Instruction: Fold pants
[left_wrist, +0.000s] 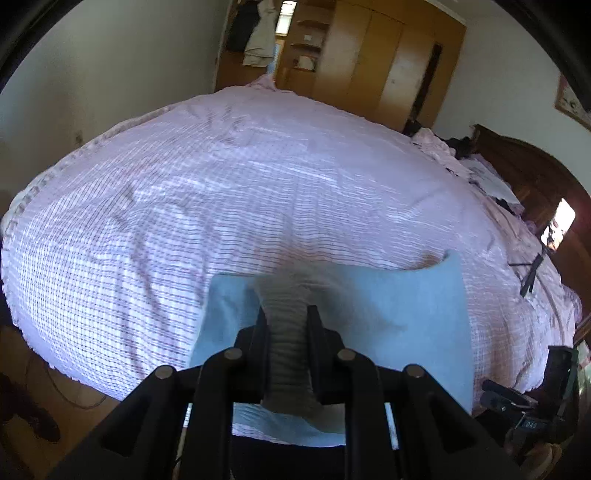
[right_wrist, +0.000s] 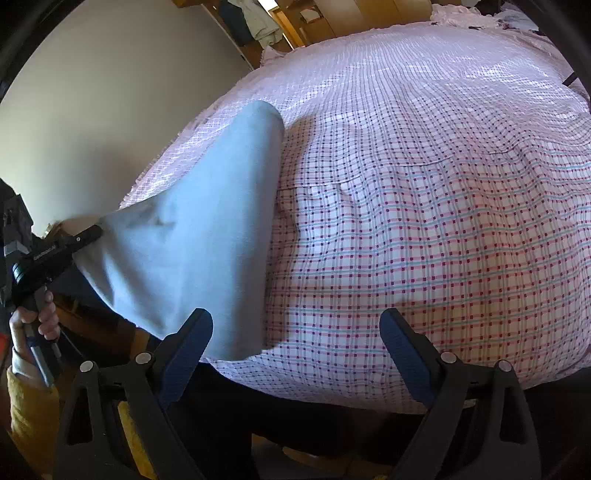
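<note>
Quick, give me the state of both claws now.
Left claw: shut on the light blue pants, pinching a bunched edge.
Right claw: open, holding nothing, above the checked bedspread.

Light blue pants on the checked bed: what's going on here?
A person is working on a pair of light blue fabric pants at the near edge of a bed with a pink checked cover. The left tool is shut on a bunched grey part of the pants, lifting that end. The right tool is open, holding nothing, beside the pants' near edge.
</note>
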